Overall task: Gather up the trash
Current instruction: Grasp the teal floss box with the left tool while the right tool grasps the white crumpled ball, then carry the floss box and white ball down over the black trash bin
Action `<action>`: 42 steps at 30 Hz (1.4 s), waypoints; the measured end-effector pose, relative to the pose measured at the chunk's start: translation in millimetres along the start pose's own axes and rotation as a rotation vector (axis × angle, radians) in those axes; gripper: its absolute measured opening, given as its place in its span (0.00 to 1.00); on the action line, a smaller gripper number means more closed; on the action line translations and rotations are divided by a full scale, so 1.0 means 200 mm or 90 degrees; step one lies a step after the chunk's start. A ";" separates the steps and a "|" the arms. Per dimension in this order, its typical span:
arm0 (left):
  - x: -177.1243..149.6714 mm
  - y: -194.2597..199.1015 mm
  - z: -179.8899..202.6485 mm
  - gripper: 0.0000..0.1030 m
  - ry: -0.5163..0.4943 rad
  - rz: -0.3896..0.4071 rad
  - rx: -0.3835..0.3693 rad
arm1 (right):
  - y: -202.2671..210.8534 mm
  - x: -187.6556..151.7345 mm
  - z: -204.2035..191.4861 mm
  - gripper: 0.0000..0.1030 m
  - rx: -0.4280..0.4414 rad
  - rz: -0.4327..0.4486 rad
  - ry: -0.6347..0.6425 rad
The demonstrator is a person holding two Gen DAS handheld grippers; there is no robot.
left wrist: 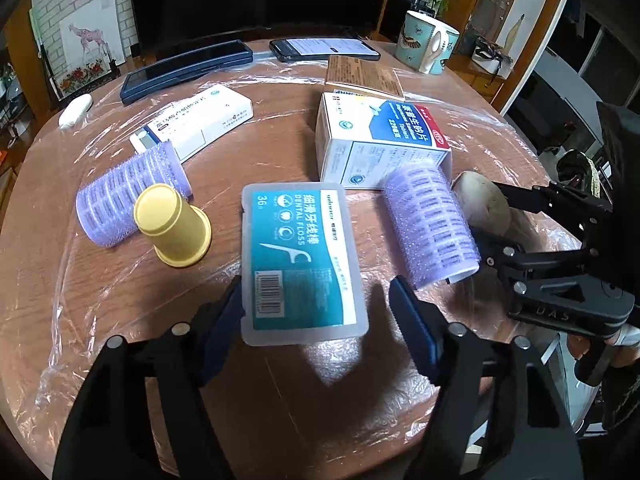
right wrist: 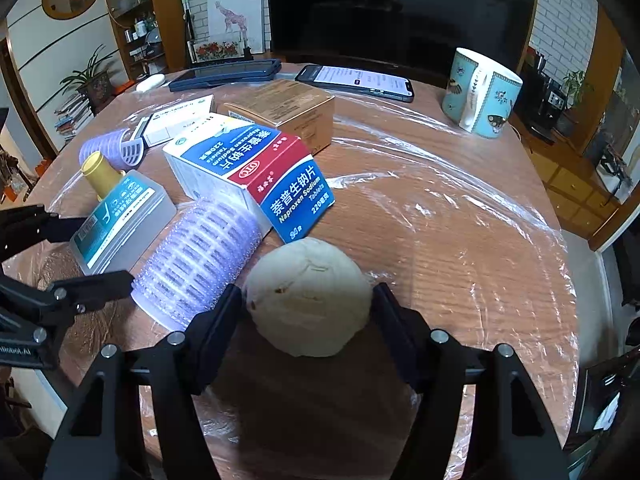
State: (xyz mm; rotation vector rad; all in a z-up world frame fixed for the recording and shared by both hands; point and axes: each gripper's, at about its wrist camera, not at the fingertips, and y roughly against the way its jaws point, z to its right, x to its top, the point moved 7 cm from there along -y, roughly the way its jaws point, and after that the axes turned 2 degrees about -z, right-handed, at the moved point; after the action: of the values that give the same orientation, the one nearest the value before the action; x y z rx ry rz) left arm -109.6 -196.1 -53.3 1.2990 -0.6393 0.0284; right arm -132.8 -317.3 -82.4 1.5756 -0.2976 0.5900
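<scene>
A teal dental floss box [left wrist: 300,264] lies flat on the wrapped table between the fingers of my left gripper [left wrist: 316,300], which is open; the left pad sits at its edge, the right one stands apart. The box also shows in the right wrist view [right wrist: 120,224]. A pale round lump, like a shell or peel [right wrist: 310,296], sits between the fingers of my right gripper [right wrist: 306,300], which closes on its sides. In the left wrist view the lump [left wrist: 484,204] shows at the right with the right gripper [left wrist: 496,216] around it.
Two purple hair rollers [left wrist: 432,224] [left wrist: 128,196], a yellow cap [left wrist: 168,224], a Naproxen box [left wrist: 384,140], a white medicine box [left wrist: 200,120], a brown carton [right wrist: 288,108], two phones [left wrist: 324,49] [left wrist: 188,68] and a teal mug [right wrist: 480,92] stand on the round table [right wrist: 460,240].
</scene>
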 end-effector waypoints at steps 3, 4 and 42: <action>0.01 0.00 0.00 0.67 -0.001 0.001 0.001 | 0.00 -0.01 0.00 0.65 -0.001 0.003 -0.002; 0.01 0.00 0.00 0.67 -0.003 0.001 0.002 | 0.01 -0.01 0.00 0.65 -0.002 0.004 -0.003; -0.09 0.19 -0.03 0.55 -0.018 0.030 0.005 | 0.35 -0.07 -0.07 0.50 0.084 0.068 -0.064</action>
State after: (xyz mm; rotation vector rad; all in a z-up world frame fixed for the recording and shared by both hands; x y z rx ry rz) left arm -136.4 -174.2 -27.5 1.2933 -0.6954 0.0512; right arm -183.4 -312.9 -31.3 1.7281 -0.4279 0.6241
